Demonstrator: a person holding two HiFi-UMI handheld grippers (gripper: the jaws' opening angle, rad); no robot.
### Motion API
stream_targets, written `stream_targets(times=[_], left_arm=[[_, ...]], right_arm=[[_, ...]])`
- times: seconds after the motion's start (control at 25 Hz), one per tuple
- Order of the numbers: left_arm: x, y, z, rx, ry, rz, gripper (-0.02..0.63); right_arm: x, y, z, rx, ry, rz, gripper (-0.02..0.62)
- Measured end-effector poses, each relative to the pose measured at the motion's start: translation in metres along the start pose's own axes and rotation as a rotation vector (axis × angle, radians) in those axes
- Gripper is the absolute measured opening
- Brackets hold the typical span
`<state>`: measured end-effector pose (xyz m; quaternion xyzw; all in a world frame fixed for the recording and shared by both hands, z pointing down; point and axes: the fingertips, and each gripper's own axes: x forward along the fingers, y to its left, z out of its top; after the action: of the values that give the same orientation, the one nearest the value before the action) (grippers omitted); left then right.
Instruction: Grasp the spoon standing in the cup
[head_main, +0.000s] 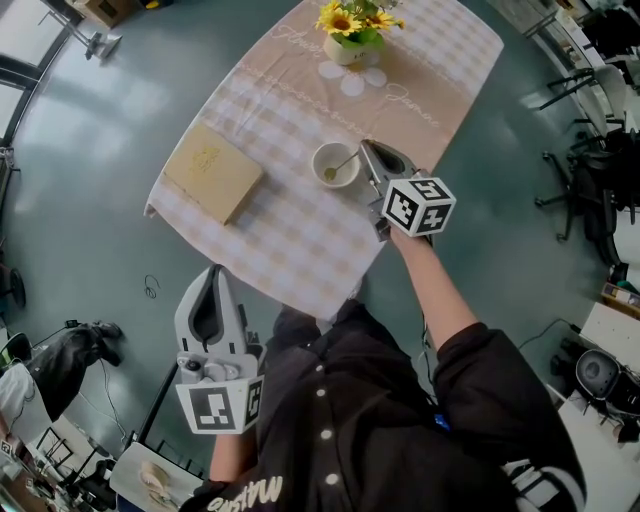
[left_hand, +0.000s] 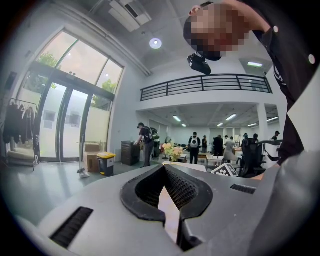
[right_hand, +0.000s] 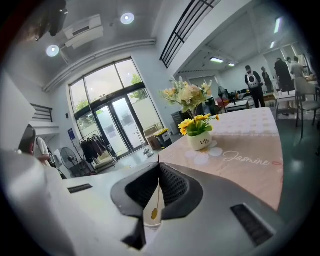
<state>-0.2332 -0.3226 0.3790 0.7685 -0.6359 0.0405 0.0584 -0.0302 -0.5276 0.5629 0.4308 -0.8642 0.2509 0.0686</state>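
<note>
A white cup (head_main: 335, 165) stands near the right edge of the checked tablecloth, with a thin golden spoon (head_main: 343, 163) leaning in it. My right gripper (head_main: 366, 148) reaches to the cup's right rim, and its tips meet at the top of the spoon's handle. In the right gripper view the jaws (right_hand: 159, 167) are shut on the handle; the spoon (right_hand: 156, 195) hangs down between them into the cup (right_hand: 152, 220), and its end pokes up above the tips. My left gripper (head_main: 213, 272) hangs off the table by my body, with its jaws (left_hand: 164, 167) shut and nothing in them.
On the table's (head_main: 300, 235) left side lies a tan box (head_main: 212, 172). A white pot of yellow flowers (head_main: 352, 30) stands at the far end, also in the right gripper view (right_hand: 199, 131). Office chairs (head_main: 590, 180) stand to the right; people are far off in the hall.
</note>
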Motion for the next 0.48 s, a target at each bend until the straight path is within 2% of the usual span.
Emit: stream_targets(times=[0.24, 0.48], left_arm=[[0.0, -0.004, 0.012, 0.014, -0.036, -0.011, 0.017], [0.004, -0.002, 0.014, 0.03, -0.038, -0.01, 0.017]], right_arm=[[-0.016, 0.021, 0.024, -0.078, -0.034, 0.024, 0.0], [-0.041, 0.043, 0.054, -0.139, -0.102, 0.033, 0.0]])
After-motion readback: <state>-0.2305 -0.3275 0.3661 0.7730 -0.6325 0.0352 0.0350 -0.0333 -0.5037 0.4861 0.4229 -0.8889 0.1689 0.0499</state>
